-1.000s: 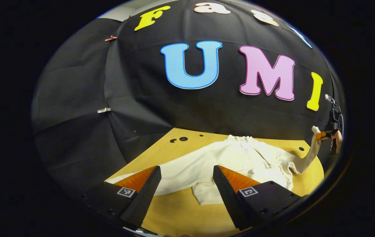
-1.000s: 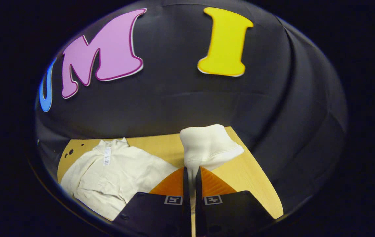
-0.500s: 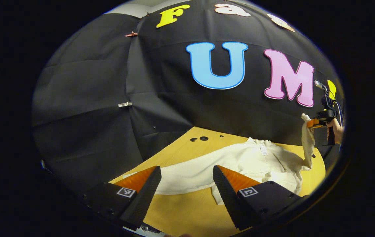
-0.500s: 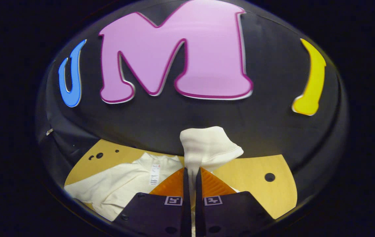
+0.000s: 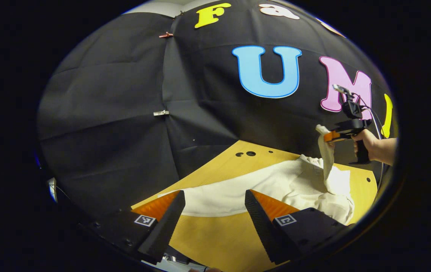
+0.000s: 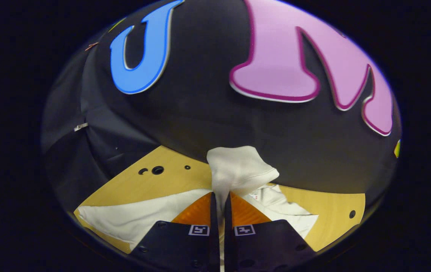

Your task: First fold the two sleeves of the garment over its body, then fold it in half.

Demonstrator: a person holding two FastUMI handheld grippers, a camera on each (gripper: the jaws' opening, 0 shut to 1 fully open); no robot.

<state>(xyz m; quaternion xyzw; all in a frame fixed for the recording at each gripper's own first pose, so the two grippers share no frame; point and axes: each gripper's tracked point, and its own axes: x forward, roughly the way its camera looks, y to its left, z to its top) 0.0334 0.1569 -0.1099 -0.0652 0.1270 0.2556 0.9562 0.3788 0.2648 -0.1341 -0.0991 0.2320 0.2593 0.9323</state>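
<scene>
Black cloth walls close in behind a pale wooden tabletop with a few round holes. On it lies a cream garment, soft and lightly fleecy, its body spread flat and one long sleeve stretched out along the tabletop. The right gripper has its fingers pressed tight on the other sleeve's cuff, lifted above the body; the ribbed end flops forward past the fingertips. In the left gripper view, that sleeve hangs limp from the right gripper, held by a person's hand. The left gripper hovers wide open and empty above the flat sleeve. The cloth looks light and floppy, likely to sag and crease, so hems and cuffs seem the surest places to pinch.
</scene>
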